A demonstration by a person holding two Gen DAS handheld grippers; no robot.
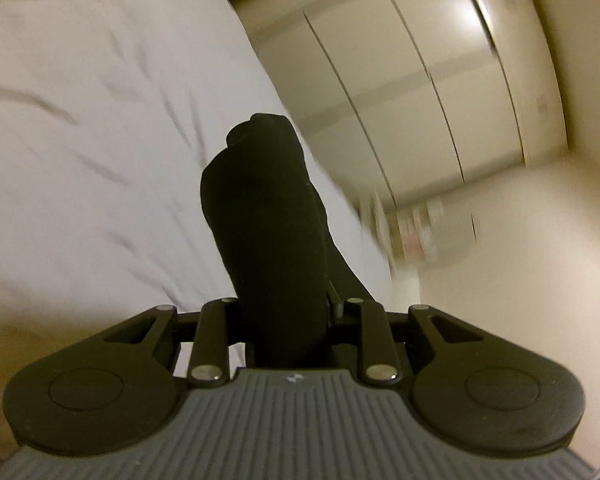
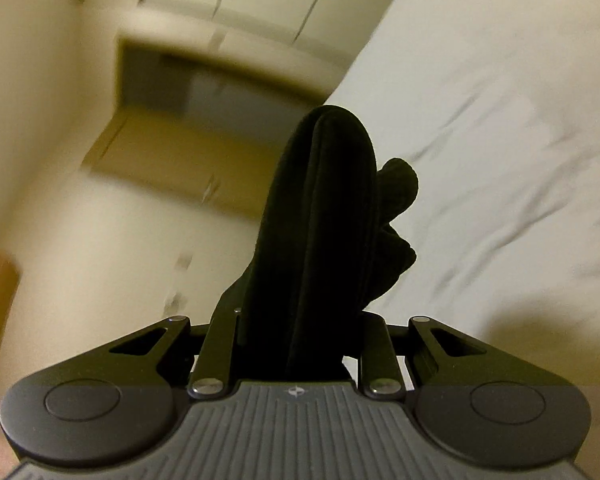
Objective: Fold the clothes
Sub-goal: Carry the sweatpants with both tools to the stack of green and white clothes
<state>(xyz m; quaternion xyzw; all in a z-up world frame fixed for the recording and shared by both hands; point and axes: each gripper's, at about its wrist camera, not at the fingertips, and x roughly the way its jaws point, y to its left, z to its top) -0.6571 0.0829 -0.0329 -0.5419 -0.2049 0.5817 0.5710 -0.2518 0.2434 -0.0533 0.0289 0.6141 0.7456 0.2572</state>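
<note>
Left wrist view: my left hand-held gripper (image 1: 288, 312) is pinching a black, soft knit garment (image 1: 268, 220), which sticks up between its jaws above the wrinkled white bed sheet (image 1: 80, 140). My right hand-held gripper (image 2: 300, 320) is clamped on the same dark cloth (image 2: 320, 220), bunched and blocking the middle. Pale cupboard doors (image 1: 400, 80) and a cream wall (image 2: 40, 100) lie beyond, blurred.

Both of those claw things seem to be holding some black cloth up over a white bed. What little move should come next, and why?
Probably lower both ends toward the white bed sheet. The left gripper and the right gripper are each shut on bunched black fabric garment, which hangs crumpled in the air, so no neat fold seems possible until it lies flat. Whether both hold one garment cannot be told.
</note>
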